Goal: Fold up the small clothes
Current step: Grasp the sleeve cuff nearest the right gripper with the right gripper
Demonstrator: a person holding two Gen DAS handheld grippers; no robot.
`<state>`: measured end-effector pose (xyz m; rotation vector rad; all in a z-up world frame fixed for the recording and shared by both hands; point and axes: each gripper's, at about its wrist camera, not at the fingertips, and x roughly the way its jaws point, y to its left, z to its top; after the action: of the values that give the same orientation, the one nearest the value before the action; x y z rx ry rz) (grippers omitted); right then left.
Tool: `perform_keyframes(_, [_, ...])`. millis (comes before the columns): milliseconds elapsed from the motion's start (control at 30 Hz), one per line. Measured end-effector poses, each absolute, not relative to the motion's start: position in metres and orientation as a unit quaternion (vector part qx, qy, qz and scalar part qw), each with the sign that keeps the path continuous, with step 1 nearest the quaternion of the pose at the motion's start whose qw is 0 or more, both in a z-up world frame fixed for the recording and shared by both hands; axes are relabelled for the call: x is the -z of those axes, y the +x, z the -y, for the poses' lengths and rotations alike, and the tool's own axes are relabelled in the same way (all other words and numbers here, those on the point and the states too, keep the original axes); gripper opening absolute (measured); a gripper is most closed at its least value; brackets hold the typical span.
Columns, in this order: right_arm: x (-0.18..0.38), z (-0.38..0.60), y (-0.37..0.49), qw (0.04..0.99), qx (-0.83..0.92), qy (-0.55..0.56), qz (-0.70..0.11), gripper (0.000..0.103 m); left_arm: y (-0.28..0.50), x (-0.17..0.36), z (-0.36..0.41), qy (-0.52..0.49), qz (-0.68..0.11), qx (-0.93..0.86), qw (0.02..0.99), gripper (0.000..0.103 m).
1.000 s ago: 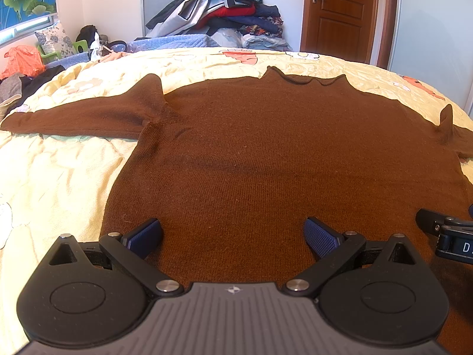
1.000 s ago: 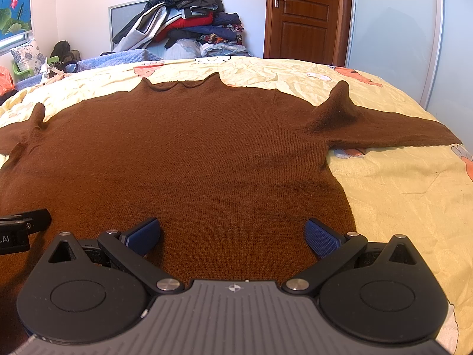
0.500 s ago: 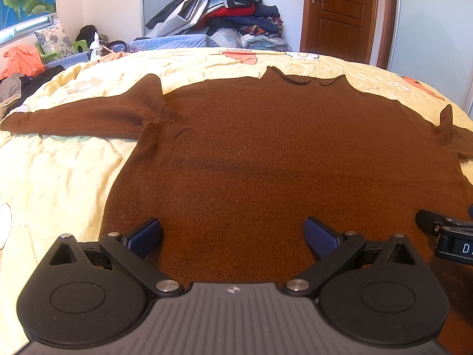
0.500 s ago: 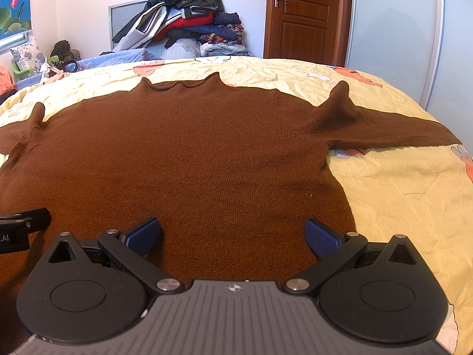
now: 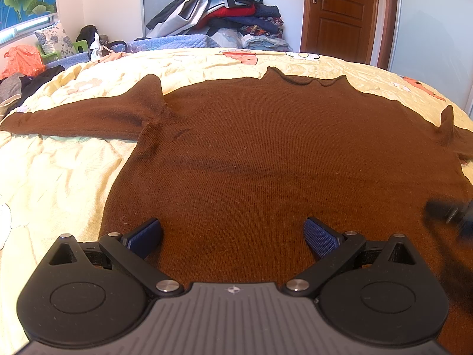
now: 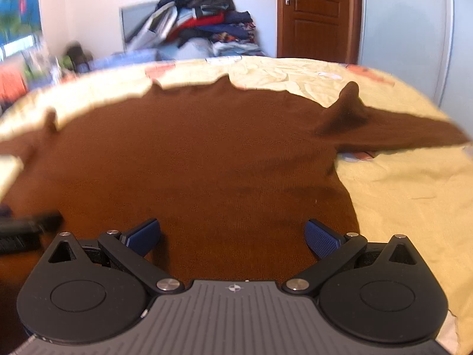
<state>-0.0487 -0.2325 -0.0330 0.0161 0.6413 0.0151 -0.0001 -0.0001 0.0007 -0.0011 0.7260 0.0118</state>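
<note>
Because the brown sweater (image 5: 266, 159) lying flat on the bed (image 5: 59, 183) looks soft, floppy and light, pinch it by a sleeve or the bottom edge. Both grippers (image 5: 233, 233) (image 6: 233, 233) hover with jaws wide apart, holding nothing.

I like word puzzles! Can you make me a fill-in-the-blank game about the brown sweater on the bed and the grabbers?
1. The brown sweater lies spread flat on a ____ bedspread.
2. The left gripper has its jaws ____, with nothing between them.
3. The door behind the bed is made of ____.
4. The right gripper hovers over the sweater's ____ edge, nearest the camera.

Missing words: yellow; open; wood; bottom
</note>
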Motion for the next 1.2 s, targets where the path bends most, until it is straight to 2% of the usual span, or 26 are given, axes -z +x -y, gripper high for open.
perform_keyframes(33, [0.023, 0.235, -0.053, 0.954, -0.018, 0.029, -0.298, 0.103, 0.0, -0.001, 0.0, -0.001, -0.355, -0.006, 0.935, 0.103])
perform_keyframes(100, [0.007, 0.263, -0.065, 0.977, -0.063, 0.059, -0.196, 0.103, 0.0, -0.001, 0.0, -0.001, -0.355, -0.006, 0.935, 0.103])
perform_keyframes(167, [-0.012, 0.283, -0.069, 0.988, -0.072, 0.029, -0.136, 0.103, 0.0, -0.001, 0.0, -0.001, -0.355, -0.006, 0.935, 0.103])
perform_keyframes(267, [-0.033, 0.318, -0.053, 0.99, -0.034, 0.016, -0.135, 0.103, 0.0, -0.002, 0.0, -0.001, -0.355, -0.006, 0.935, 0.103])
perform_keyframes(333, [-0.041, 0.356, -0.038, 0.99, -0.007, 0.06, -0.124, 0.103, 0.0, -0.002, 0.0, -0.001, -0.354, -0.006, 0.935, 0.103])
perform_keyframes(433, [-0.045, 0.447, -0.007, 0.965, 0.068, 0.213, -0.139, 0.103, 0.001, -0.002, 0.0, -0.001, -0.355, -0.007, 0.935, 0.103])
perform_keyframes(567, [-0.023, 0.565, 0.02, 0.885, 0.158, 0.407, -0.161, 0.103, 0.003, -0.003, 0.0, -0.002, -0.354, -0.008, 0.935, 0.103])
perform_keyframes(633, [-0.008, 0.597, 0.027, 0.863, 0.177, 0.446, -0.161, 0.101, 0.002, -0.003, 0.0, -0.002, -0.354, -0.008, 0.935, 0.103])
perform_keyframes(700, [0.001, 0.617, 0.027, 0.851, 0.186, 0.468, -0.149, 0.095, 0.002, -0.003, 0.0, -0.001, -0.354, -0.008, 0.935, 0.103])
perform_keyframes(833, [0.006, 0.623, 0.041, 0.844, 0.18, 0.485, -0.143, 0.095, 0.003, -0.003, 0.0, -0.002, -0.354, -0.008, 0.935, 0.103])
perform_keyframes(867, [0.007, 0.623, 0.047, 0.847, 0.176, 0.479, -0.148, 0.092, 0.003, -0.003, 0.0, -0.002, -0.354, -0.008, 0.935, 0.103])
perform_keyframes(933, [0.01, 0.619, 0.059, 0.852, 0.17, 0.47, -0.155, 0.076, 0.004, -0.003, 0.0, -0.002, -0.354, -0.008, 0.935, 0.103])
perform_keyframes(1000, [0.018, 0.62, 0.063, 0.849, 0.17, 0.472, -0.168, 0.034, 0.003, -0.003, 0.0, -0.002, -0.354, -0.008, 0.935, 0.103])
perform_keyframes(1067, [0.02, 0.634, 0.051, 0.841, 0.186, 0.479, -0.168, 0.013, 0.004, -0.003, 0.0, -0.002, -0.354, -0.008, 0.935, 0.103])
perform_keyframes(1200, [0.012, 0.625, 0.041, 0.849, 0.191, 0.471, -0.143, 0.014, 0.004, -0.003, 0.0, -0.002, -0.354, -0.008, 0.935, 0.103])
